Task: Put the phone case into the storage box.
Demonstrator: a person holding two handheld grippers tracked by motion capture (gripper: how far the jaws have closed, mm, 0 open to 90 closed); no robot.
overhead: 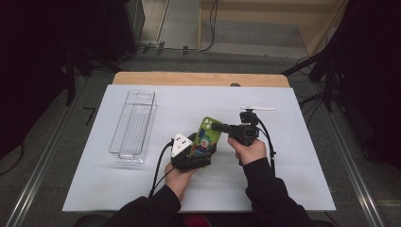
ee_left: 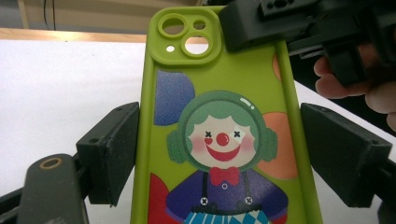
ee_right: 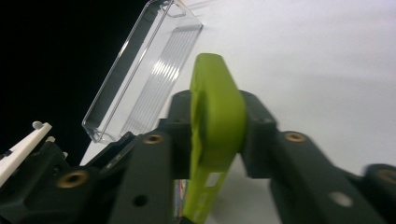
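Clamping the green clown-printed phone case [ee_left: 219, 140] at its sides, left gripper [ee_left: 219, 154] jaws are holding; right gripper [ee_right: 217, 135] jaws are pinching its camera end, edge-on in the right gripper view.

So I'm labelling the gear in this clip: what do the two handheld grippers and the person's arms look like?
Both grippers are black with two blocky black jaws. The left gripper carries a grey three-cornered plate with dark dots and trails a black cable. The right gripper has its own black cable and brass-coloured screws along its jaw arms. The person wears dark long sleeves.
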